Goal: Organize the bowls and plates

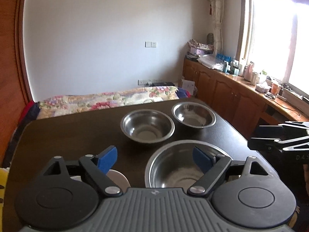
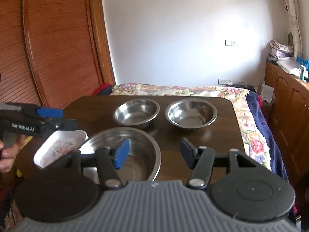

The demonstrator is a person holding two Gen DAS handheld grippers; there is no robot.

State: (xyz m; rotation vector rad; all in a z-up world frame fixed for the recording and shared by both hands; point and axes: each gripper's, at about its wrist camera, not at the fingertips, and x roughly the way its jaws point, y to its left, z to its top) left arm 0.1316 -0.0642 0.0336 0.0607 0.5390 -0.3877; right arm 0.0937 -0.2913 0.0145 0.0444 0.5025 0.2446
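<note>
Three steel bowls sit on a dark table (image 2: 222, 135): a large one (image 2: 125, 152) nearest me, a small one (image 2: 136, 113) far left and another (image 2: 191, 114) far right. In the left wrist view they show as the large bowl (image 1: 179, 166), the far-left bowl (image 1: 147, 125) and the far-right bowl (image 1: 194, 115). A white floral rectangular plate (image 2: 59, 148) lies left of the large bowl. My left gripper (image 1: 154, 158) is open and empty above the near table. My right gripper (image 2: 154, 154) is open and empty over the large bowl's right rim.
A bed with a floral cover (image 2: 173, 89) lies beyond the table. Wooden cabinets (image 1: 231, 90) with clutter run along the right under a window. A wooden wardrobe (image 2: 48, 48) stands at the left. A white round edge (image 1: 117, 177) shows under my left gripper.
</note>
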